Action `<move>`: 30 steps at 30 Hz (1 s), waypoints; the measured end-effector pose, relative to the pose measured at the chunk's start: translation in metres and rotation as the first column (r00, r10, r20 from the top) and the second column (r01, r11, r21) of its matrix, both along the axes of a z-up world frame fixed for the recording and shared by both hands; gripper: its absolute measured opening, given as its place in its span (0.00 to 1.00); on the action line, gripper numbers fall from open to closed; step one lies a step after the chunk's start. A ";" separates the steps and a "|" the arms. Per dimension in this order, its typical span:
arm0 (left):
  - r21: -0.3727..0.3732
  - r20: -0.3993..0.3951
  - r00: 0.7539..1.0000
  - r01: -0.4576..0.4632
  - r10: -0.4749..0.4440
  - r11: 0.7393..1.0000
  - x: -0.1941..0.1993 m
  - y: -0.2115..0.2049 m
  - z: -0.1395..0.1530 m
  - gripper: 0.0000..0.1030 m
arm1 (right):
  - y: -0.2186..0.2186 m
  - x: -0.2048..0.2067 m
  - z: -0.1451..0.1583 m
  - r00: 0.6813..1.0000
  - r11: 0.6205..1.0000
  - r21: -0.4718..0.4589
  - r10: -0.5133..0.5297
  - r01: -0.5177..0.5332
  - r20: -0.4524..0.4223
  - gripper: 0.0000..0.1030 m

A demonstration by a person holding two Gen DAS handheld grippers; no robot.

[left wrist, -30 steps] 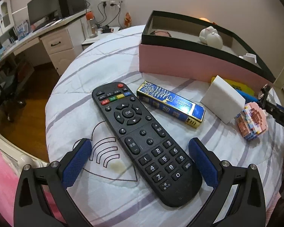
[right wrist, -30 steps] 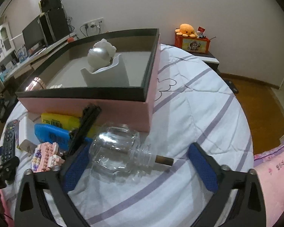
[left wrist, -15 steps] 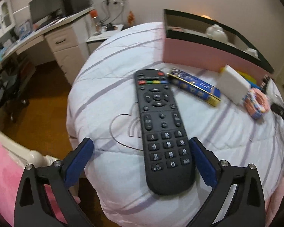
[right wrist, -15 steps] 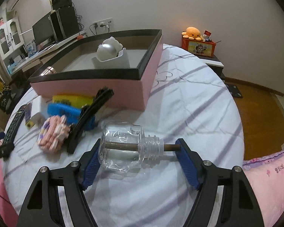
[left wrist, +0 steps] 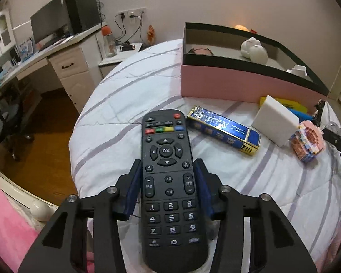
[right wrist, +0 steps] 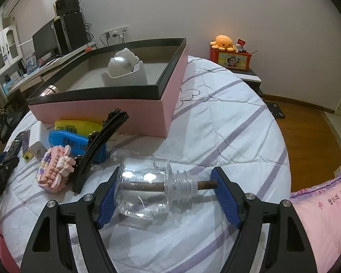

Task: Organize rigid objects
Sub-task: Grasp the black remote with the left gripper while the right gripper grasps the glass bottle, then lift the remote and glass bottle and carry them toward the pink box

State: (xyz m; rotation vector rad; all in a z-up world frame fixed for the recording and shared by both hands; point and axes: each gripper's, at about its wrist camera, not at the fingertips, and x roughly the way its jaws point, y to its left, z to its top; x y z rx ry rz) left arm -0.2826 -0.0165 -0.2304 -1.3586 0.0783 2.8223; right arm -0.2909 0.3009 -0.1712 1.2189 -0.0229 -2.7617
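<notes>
Nearest, the stiff, light remote is clamped across its narrow middle by the left gripper, whose jaws have just been closing. The smooth, slippery bottle is pinched end-to-end by the right gripper; the pink box lies beyond.

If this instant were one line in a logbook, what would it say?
left hand-held gripper: just closed on remote | right hand-held gripper: shut on glass bottle lengthwise | pink box: awaiting both

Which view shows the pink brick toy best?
The right wrist view: the pink brick toy lies nearer there, whole, its studs clear, beside the black clip. In the left wrist view it sits small at the right edge, distorted by the lens.
</notes>
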 end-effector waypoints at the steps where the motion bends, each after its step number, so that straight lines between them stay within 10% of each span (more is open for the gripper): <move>1: -0.006 -0.001 1.000 0.007 -0.007 1.000 0.000 0.001 0.000 0.44 | 0.001 0.001 0.000 1.000 1.000 -0.012 0.002 -0.002 -0.006 0.75; 18: 0.089 -0.061 0.995 0.083 -0.078 0.993 0.026 0.010 0.028 0.43 | -0.003 0.031 0.032 0.994 0.992 -0.105 0.062 -0.072 -0.093 0.73; 30: 0.075 -0.254 0.966 0.070 -0.048 0.995 0.049 0.021 0.086 0.43 | -0.033 0.064 0.085 0.946 0.988 -0.097 0.084 -0.120 -0.314 0.73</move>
